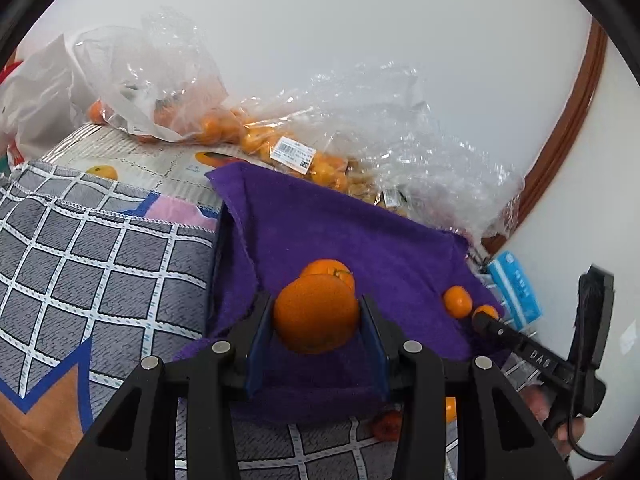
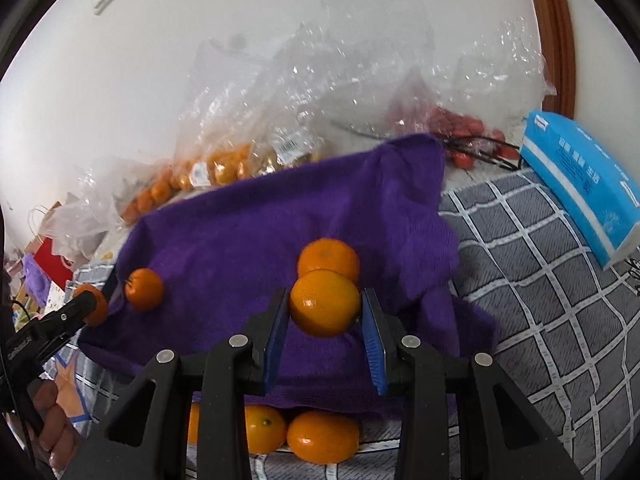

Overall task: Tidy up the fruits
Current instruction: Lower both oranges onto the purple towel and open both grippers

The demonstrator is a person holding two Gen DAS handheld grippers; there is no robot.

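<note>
My left gripper (image 1: 317, 312) is shut on an orange (image 1: 316, 312) and holds it over the purple towel (image 1: 340, 232). A second orange (image 1: 330, 270) lies on the towel just behind it. My right gripper (image 2: 325, 304) is shut on another orange (image 2: 325, 303) above the same towel (image 2: 248, 240), with an orange (image 2: 330, 258) on the towel right behind it. In the right wrist view the left gripper (image 2: 86, 306) shows at the left edge with its orange (image 2: 92, 304), next to a loose orange (image 2: 144, 289). In the left wrist view the right gripper (image 1: 486, 320) shows at the right.
Clear plastic bags of small oranges (image 1: 256, 136) lie at the back by the wall. A bag of red fruit (image 2: 460, 132) and a blue tissue pack (image 2: 580, 180) sit at the right. Three oranges (image 2: 320, 436) lie on the grey checked cloth (image 2: 540, 280) below the towel's front edge.
</note>
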